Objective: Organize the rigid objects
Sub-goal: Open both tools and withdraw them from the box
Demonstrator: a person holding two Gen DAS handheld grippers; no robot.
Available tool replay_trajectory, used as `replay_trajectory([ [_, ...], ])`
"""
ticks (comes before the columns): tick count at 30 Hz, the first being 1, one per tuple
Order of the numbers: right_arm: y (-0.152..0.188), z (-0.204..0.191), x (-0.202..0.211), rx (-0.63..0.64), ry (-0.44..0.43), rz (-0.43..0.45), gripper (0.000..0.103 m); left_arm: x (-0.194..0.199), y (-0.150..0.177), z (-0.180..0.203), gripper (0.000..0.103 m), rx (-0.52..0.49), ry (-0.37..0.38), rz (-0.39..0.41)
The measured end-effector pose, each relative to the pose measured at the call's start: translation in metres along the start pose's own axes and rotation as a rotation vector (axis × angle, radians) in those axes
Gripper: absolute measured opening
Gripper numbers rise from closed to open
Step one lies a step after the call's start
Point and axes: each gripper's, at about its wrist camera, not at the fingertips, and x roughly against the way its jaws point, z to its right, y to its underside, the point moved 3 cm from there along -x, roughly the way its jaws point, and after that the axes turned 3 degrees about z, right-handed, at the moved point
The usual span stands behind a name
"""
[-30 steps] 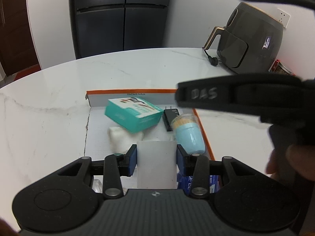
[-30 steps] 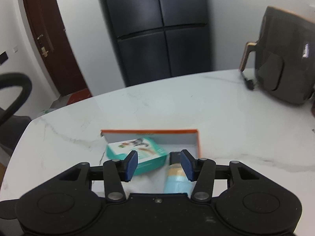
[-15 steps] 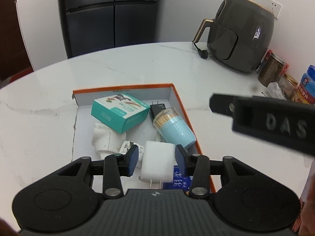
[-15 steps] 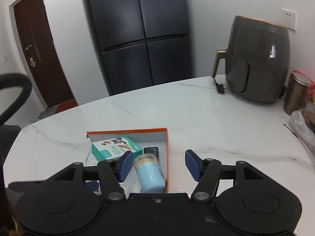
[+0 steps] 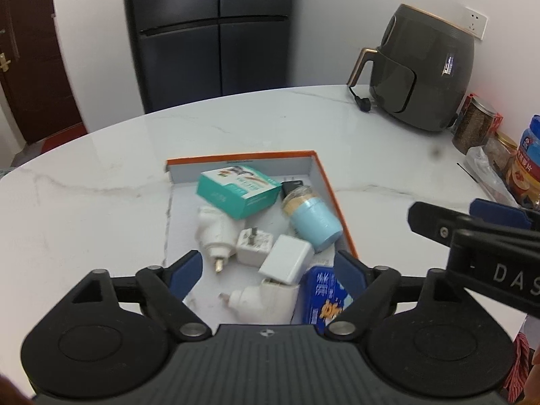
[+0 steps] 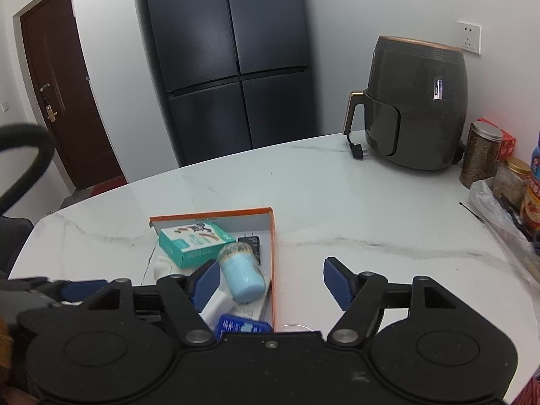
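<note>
An orange-rimmed white tray (image 5: 324,182) sits on the marble table. It holds a teal box (image 5: 236,190), a light blue toothpick holder (image 5: 314,222) on its side, a black plug (image 5: 292,185), white plug adapters (image 5: 216,233), a blue tin (image 5: 324,300) and a white charger cube (image 5: 287,260). My left gripper (image 5: 268,266) hovers over the tray's near end. Its jaws are opening, and the cube lies loose below them, touched by neither pad. My right gripper (image 6: 271,275) hangs over the tray's right rim (image 6: 273,253) with its jaws opening and nothing between them.
A dark air fryer (image 5: 428,74) with its cord stands at the back right. Jars (image 5: 476,128) and a plastic bag (image 6: 499,209) crowd the right edge. A black fridge (image 5: 209,30) and a brown door (image 6: 60,101) are behind the table (image 5: 84,202).
My left gripper let go of the white charger cube, which now lies in the tray, and drew back and up. My right gripper opened wide and shifted right, off the tray's middle.
</note>
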Motion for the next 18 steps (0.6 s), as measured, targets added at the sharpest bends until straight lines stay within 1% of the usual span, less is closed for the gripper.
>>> replay_trajectory([
  [4,0.011,-0.001,0.018,-0.001,0.0,-0.003,0.085,0.019,0.012,-0.004,0.096,0.004,-0.025,-0.006],
  [8,0.028,-0.002,0.034,0.02,0.01,-0.022,0.087,0.033,0.032,-0.004,0.103,-0.002,-0.053,-0.021],
  [10,0.04,-0.003,0.04,0.026,0.009,-0.035,0.088,0.036,0.042,-0.005,0.103,-0.005,-0.059,-0.033],
  [13,0.059,-0.003,0.045,0.037,0.015,-0.068,0.088,0.039,0.055,-0.01,0.103,0.017,-0.071,-0.047],
  [16,0.074,-0.004,0.046,0.039,0.023,-0.098,0.088,0.038,0.063,-0.014,0.103,0.037,-0.114,-0.058],
  [18,0.082,-0.006,0.047,0.044,0.021,-0.113,0.088,0.037,0.069,-0.016,0.103,0.055,-0.126,-0.083],
])
